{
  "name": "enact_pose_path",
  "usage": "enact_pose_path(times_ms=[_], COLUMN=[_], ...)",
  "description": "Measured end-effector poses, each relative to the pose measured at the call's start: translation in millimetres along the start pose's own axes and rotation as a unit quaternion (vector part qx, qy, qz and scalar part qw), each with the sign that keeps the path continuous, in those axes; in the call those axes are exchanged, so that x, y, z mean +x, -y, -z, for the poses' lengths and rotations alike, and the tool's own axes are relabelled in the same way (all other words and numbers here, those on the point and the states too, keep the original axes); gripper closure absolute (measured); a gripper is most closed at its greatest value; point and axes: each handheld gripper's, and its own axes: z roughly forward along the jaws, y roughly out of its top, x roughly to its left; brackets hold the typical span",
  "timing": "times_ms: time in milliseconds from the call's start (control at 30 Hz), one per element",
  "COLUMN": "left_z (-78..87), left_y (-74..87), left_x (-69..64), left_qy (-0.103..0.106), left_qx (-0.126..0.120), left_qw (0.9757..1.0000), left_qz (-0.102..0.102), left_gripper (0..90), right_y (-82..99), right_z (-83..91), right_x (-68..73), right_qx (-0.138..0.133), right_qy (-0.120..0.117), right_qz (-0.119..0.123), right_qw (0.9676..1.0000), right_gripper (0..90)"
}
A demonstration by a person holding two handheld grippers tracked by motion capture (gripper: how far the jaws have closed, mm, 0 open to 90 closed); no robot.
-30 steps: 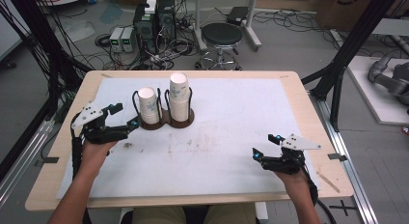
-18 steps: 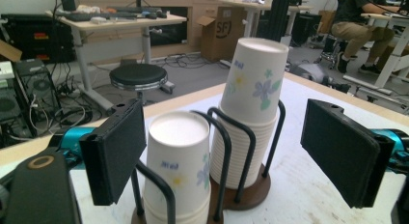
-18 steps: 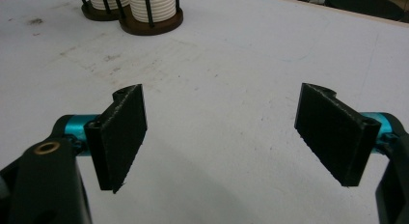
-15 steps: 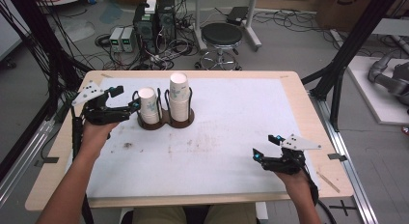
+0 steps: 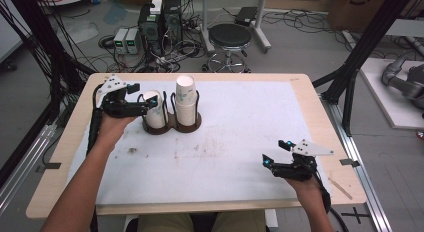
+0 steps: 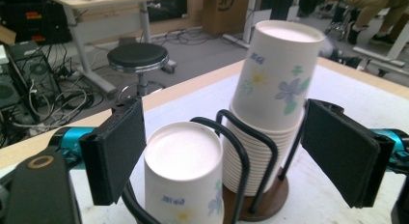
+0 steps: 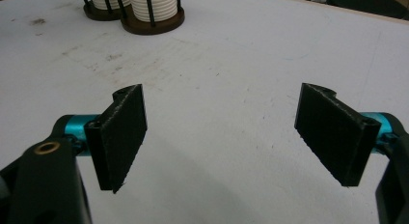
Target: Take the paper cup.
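The left tool (image 5: pixel 150 103) is at the far left of the counter (image 5: pixel 240 142), its jaws spread wide and holding nothing, reaching in from the left toward the short cup stack (image 5: pixel 155 109). In the left gripper view that stack (image 6: pixel 185 178) sits low between the two pads, nearer the left pad (image 6: pixel 115 154), with a gap showing on either side so neither pad touches it. The tall stack (image 6: pixel 275 98) stands just behind and to the right, its lower cups close to the right pad (image 6: pixel 340 151); whether they touch cannot be told. Both stacks are upside-down paper cups with small flower prints, each standing upright in its own ring of the black wire holder (image 5: pixel 172 123), which has a round brown base and rests on the white mat of the counter. The two rings sit side by side, touching. The right tool (image 5: pixel 272 164) is well apart from all of this, near the front right of the counter, resting low over the mat with its jaws wide apart and nothing between them. In the right gripper view the holder (image 7: pixel 152 19) shows far off at the top left, beyond the bare, faintly stained mat.
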Motion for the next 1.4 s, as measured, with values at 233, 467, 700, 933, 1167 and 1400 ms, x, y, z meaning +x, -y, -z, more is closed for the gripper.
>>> enact_pose_path(times_ms=[233,467,700,933,1167,1400], left_z=[-21.4,-32.8,-38.2,-39.5,-37.6,-27.9], left_y=[2.2,3.6,7.2,8.7,7.4,-4.0], left_x=[6.5,10.1,13.2,15.6,14.5,15.1], left_qy=[-0.016,-0.025,-0.032,-0.028,-0.022,-0.019], left_qx=[0.039,0.072,0.099,0.108,0.102,0.074], left_qw=[0.9991,0.9971,0.9945,0.9938,0.9945,0.9971], left_qz=[0.001,-0.002,-0.001,0.0,-0.008,0.0], left_gripper=[16.1,18.3,22.2,28.2,36.0,36.7], right_y=[1.0,1.9,2.3,2.6,2.7,2.5], right_z=[-0.5,0.4,1.2,1.8,2.0,1.5], right_x=[-0.4,-1.5,-2.2,-3.6,-3.2,-2.9], right_qx=[0.002,0.002,0.002,0.001,0.001,0.002], right_qy=[-0.002,-0.001,-0.002,0.0,0.001,0.0], right_qz=[-0.002,-0.003,-0.006,-0.005,-0.006,-0.005], right_qw=[1.0,1.0,1.0,1.0,1.0,1.0], right_gripper=[19.3,19.3,19.3,19.3,19.3,19.3])
